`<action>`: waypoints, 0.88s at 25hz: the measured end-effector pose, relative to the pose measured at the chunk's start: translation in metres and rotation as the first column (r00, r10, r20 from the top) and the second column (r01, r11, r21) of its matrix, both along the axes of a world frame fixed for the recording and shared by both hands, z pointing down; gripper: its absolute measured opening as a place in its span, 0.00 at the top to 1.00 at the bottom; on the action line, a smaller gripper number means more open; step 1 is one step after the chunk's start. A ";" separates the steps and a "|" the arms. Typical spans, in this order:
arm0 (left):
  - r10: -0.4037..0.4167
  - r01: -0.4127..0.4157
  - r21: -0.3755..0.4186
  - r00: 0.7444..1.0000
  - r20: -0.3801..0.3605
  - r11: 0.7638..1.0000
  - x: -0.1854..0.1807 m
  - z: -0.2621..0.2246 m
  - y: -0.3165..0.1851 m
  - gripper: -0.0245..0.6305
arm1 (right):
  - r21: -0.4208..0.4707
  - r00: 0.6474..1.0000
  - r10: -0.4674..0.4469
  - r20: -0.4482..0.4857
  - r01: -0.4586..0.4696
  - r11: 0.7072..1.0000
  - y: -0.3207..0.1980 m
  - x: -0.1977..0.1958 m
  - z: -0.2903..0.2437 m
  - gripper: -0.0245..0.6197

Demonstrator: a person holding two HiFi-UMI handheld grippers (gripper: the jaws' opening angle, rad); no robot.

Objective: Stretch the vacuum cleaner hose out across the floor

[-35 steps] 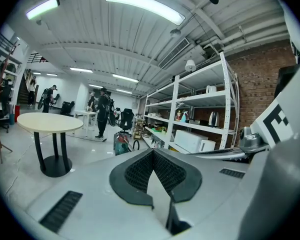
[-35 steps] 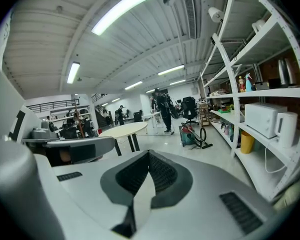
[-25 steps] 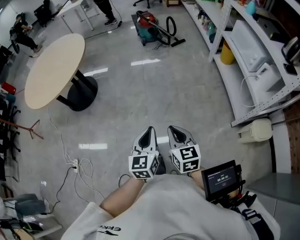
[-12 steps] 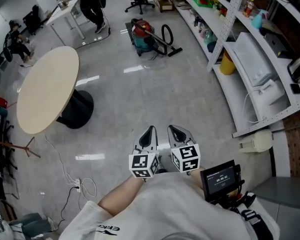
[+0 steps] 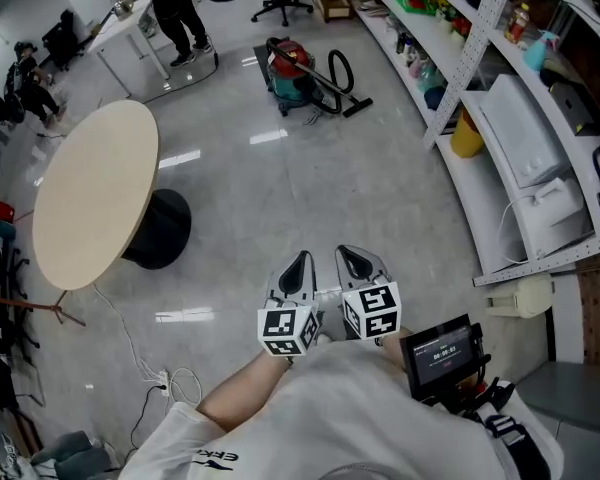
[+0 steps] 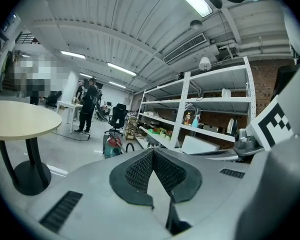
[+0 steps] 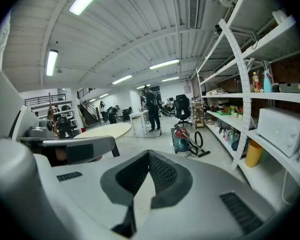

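Both hand-held grippers, left [image 5: 302,260] and right [image 5: 346,258], are clenched on nothing, side by side at the near end of the floor [image 5: 330,178]. The vacuum [image 5: 292,60] stands well apart from them at the far end, beside the shelving [image 5: 460,78]. Its hose [image 5: 337,68] arches in a loop, and the nozzle lies on the floor toward the shelves.

Likely troubles: a pull on the looped hose may roll or tip the canister instead of straightening the hose, since the polished floor offers little hold. A round hose could also twist out of a narrow pinch (the jaws must first open). Stretched toward the shelving, the hose might snag on an upright. A loose cable [image 5: 130,338] lies near the floor's left edge and could catch a foot.

The canister looks like hard plastic, red over teal. The hose is black and curved; any ribbing is too small to tell. The floor is grey and glossy, mirroring the lights. The gripper pads are dark, cross-hatched wedges in smooth grey shells.
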State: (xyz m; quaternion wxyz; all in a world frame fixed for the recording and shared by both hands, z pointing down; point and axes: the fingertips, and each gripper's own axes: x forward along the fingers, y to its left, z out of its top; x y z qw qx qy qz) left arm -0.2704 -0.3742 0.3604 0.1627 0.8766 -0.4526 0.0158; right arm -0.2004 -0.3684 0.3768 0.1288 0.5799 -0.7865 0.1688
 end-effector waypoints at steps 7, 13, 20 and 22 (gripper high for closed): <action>-0.026 0.027 -0.003 0.999 0.019 1.000 0.040 -0.004 -0.088 0.96 | 0.010 1.000 -0.021 0.017 0.020 1.000 -0.087 0.043 -0.005 0.96; -0.063 0.062 0.011 0.998 0.023 0.998 0.092 -0.016 -0.162 0.96 | 0.015 0.999 -0.022 0.039 0.021 1.000 -0.159 0.102 -0.011 0.96; -0.102 0.103 -0.006 0.994 0.027 0.995 0.128 -0.012 -0.228 0.96 | 0.001 0.998 -0.038 0.048 0.038 0.999 -0.230 0.140 -0.005 0.96; -0.104 0.105 -0.013 0.994 0.034 0.994 0.129 -0.009 -0.244 0.96 | -0.006 0.998 -0.040 0.053 0.041 0.999 -0.247 0.142 -0.003 0.96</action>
